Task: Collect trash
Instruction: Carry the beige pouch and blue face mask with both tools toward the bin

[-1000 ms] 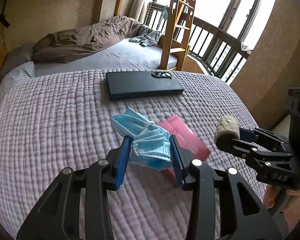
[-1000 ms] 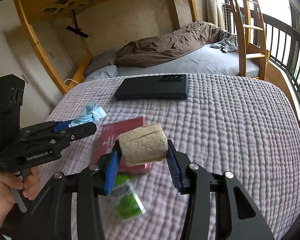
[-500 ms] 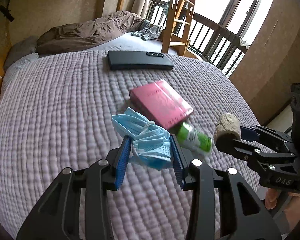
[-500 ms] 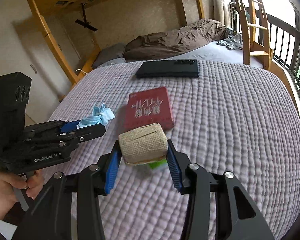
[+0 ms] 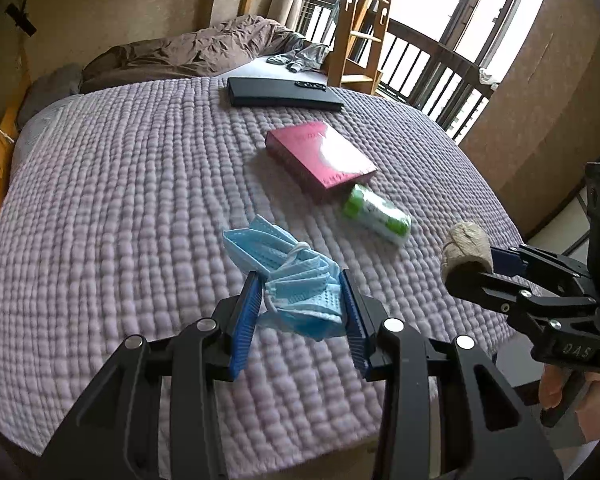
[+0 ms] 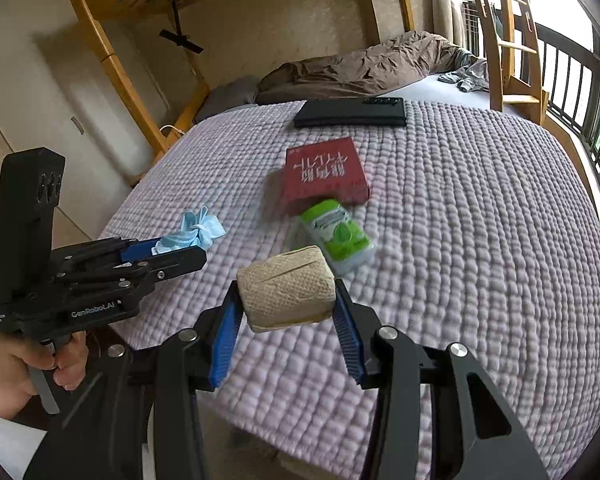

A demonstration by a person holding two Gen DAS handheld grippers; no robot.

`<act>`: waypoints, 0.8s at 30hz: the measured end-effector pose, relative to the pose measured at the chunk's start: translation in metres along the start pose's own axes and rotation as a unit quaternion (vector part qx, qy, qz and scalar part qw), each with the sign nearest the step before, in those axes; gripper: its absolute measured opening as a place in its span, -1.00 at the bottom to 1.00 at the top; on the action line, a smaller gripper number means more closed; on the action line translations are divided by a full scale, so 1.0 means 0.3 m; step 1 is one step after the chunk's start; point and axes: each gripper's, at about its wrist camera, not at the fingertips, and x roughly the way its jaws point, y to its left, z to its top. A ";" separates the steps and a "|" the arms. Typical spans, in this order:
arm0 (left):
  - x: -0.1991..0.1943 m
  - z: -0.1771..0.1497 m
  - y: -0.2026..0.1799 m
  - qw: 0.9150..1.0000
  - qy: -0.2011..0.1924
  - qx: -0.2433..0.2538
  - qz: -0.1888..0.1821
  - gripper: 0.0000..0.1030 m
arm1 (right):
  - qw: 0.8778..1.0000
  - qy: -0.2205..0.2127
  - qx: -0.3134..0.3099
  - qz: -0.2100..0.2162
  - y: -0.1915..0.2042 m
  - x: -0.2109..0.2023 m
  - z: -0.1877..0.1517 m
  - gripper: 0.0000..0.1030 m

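Note:
My left gripper (image 5: 300, 312) is shut on a crumpled blue face mask (image 5: 288, 272) and holds it above the near edge of the bed. It also shows in the right wrist view (image 6: 168, 252), with the mask (image 6: 192, 230) at its tip. My right gripper (image 6: 286, 320) is shut on a wad of beige paper towel (image 6: 286, 298), held above the bed's near edge; the wad also shows in the left wrist view (image 5: 466, 246). A green and white packet (image 6: 336, 236) lies on the quilt beyond it.
A red book (image 6: 326, 176) lies mid-bed on the lilac quilt (image 6: 480, 220), touching the packet. A black flat case (image 6: 350, 112) lies farther back. Behind are a brown duvet (image 6: 364, 68), a wooden bunk ladder (image 5: 360, 20) and a balcony railing (image 6: 580, 92).
Both grippers have pulled back toward the near edge of the bed with their loads. The book and green packet now lie farther ahead and in full view.

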 end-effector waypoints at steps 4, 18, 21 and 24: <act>-0.028 -0.038 -0.013 1.000 0.003 0.007 -0.001 -0.19 | 1.000 0.002 0.000 0.001 0.014 -0.028 -0.033 -0.14; -0.082 -0.146 -0.069 0.999 0.022 0.025 -0.004 -0.19 | 1.000 0.014 -0.011 0.007 0.072 -0.091 -0.134 -0.14; -0.094 -0.163 -0.084 0.999 0.026 0.031 -0.006 -0.19 | 1.000 0.020 -0.011 0.011 0.080 -0.098 -0.155 -0.14; -0.103 -0.181 -0.096 0.999 0.030 0.037 -0.007 -0.19 | 0.999 0.026 -0.011 0.014 0.086 -0.100 -0.180 -0.14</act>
